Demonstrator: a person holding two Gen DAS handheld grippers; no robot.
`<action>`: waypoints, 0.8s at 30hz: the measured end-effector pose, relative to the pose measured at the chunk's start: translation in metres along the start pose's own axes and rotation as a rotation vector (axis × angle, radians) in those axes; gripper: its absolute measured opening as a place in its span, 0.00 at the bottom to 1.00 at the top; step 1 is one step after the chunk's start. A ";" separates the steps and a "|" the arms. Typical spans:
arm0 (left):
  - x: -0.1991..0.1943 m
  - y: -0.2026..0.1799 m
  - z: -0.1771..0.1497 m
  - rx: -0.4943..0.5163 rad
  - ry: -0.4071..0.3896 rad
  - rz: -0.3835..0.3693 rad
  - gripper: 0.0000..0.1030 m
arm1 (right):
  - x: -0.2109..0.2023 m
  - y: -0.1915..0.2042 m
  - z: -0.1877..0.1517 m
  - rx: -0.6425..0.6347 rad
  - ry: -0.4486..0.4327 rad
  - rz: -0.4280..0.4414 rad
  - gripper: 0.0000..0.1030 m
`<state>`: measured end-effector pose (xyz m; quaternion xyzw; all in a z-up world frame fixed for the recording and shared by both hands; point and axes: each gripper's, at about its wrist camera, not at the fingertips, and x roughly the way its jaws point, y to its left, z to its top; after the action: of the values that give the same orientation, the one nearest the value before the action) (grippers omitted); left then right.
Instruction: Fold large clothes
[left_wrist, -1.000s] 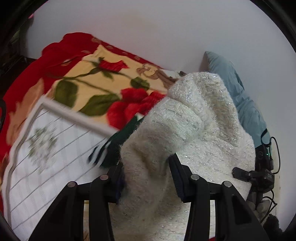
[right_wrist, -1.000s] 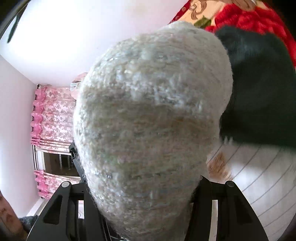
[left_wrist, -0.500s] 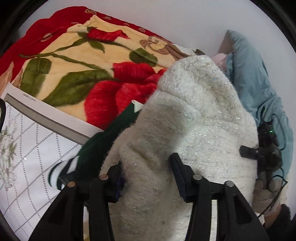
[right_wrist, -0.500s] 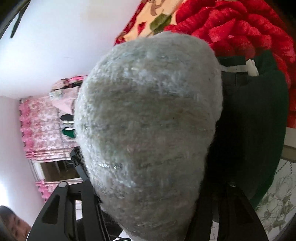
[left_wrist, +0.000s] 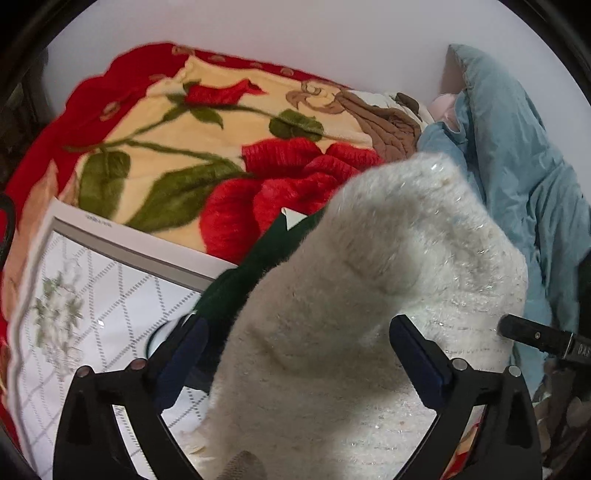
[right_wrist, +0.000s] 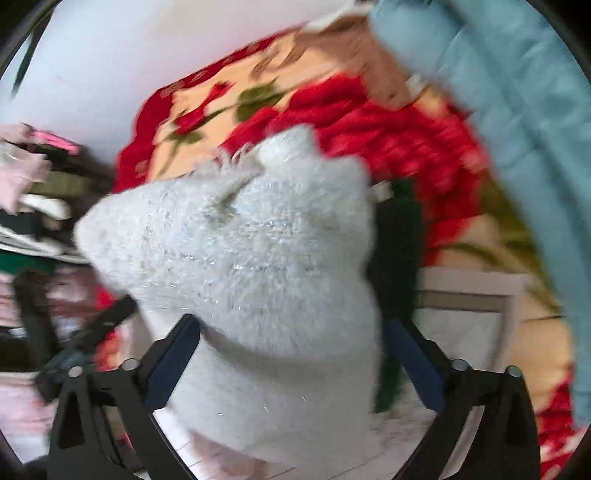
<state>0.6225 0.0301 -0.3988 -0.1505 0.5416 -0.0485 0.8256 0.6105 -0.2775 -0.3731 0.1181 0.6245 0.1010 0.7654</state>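
Both jaws opening, spread wide w/ sweater (left_wrist: 369, 295) bulging up between each pair, pads off it. Left gripper (left_wrist: 299, 354) & right gripper (right_wrist: 291, 354) point down on bed (left_wrist: 110, 295); sweater lies straight ahead of both, neither nearer.

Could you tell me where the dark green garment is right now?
In the left wrist view, the dark green garment lies centre-left, tucked under the white fuzzy sweater, beside the rose blanket.
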 end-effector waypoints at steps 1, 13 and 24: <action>-0.006 -0.001 -0.001 0.009 -0.012 0.019 0.97 | -0.010 0.003 -0.006 -0.010 -0.044 -0.077 1.00; -0.106 -0.020 -0.057 0.117 -0.096 0.186 0.98 | -0.111 0.054 -0.131 0.082 -0.261 -0.429 1.00; -0.268 -0.042 -0.142 0.252 -0.163 0.177 0.98 | -0.234 0.131 -0.260 0.092 -0.358 -0.448 1.00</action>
<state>0.3879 0.0279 -0.2029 -0.0008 0.4737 -0.0306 0.8801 0.3076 -0.2092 -0.1644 0.0278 0.4938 -0.1216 0.8606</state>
